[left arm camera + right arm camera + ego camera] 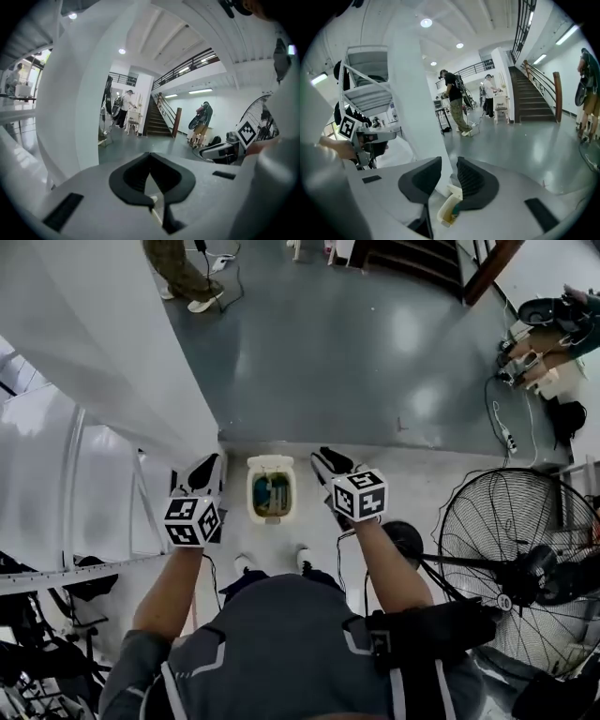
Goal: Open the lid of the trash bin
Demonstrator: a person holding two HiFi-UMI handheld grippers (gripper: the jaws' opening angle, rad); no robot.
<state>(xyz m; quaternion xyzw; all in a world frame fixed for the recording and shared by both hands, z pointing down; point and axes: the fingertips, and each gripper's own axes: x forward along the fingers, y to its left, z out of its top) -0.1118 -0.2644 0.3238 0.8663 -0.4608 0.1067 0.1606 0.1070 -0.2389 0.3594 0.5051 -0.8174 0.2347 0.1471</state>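
The small trash bin (271, 491) stood on the floor (375, 362) between the raised claws, its lid (270, 463) seemingly already up, likely light, stiff plastic best pinched at the rim; left claw (149, 157) closed empty, right claw (449, 163) slightly apart, empty.

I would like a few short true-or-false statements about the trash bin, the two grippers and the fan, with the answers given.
1. The lid of the trash bin is open. True.
2. The right gripper grips the lid. False: nothing is between its jaws, which stand slightly apart, and the bin is on the floor below.
3. A large fan stands at the person's right. True.
4. The left gripper has its jaws wide apart. False: they are together.
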